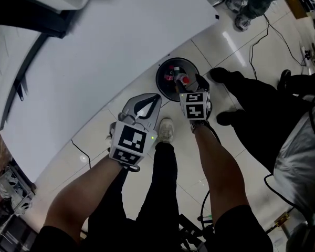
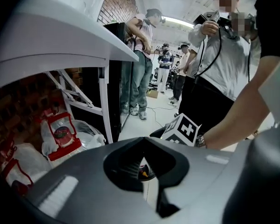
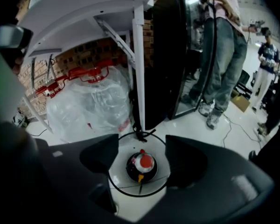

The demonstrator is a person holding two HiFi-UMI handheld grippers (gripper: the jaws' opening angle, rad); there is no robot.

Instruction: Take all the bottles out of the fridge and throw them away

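Black-trousered legs (image 1: pixel 163 193) and bare forearms (image 1: pixel 220 161) filled the near edge of the head view, with a pale shoe (image 1: pixel 166 130) planted on the white tiled floor (image 1: pixel 226 46) between the two tools. Just beyond the shoe stood a round bin (image 1: pixel 163 72) (image 3: pixel 108 180), and in it lay a bottle with a red cap (image 1: pixel 185 80) (image 3: pixel 143 162) among other dark litter.

The right tool (image 1: pixel 193 88) (image 3: pixel 142 136) hung over the bin's near right rim, pointing steeply down. Its jaws stood wide apart with nothing between them; in its own view the red-capped bottle showed well below, framed in the gap but apart from both jaws.

The left tool (image 1: pixel 156 96) (image 2: pixel 143 139) hung to the near left of the bin, over the floor. Its jaw tips met, closed on nothing, and the bin showed only as a sliver through the hollow behind them.

To the left a white counter (image 1: pixel 121 46) (image 3: pixel 84 3) spread over clear plastic bags with red handles (image 3: pixel 91 101) (image 2: pixel 60 134). On its far side, in the right gripper view, stood the black fridge (image 3: pixel 168 55). A bystander in jeans (image 3: pixel 224 55) stood beside the fridge, and another in a white shirt (image 2: pixel 219 55) stood close on the right in the left gripper view.
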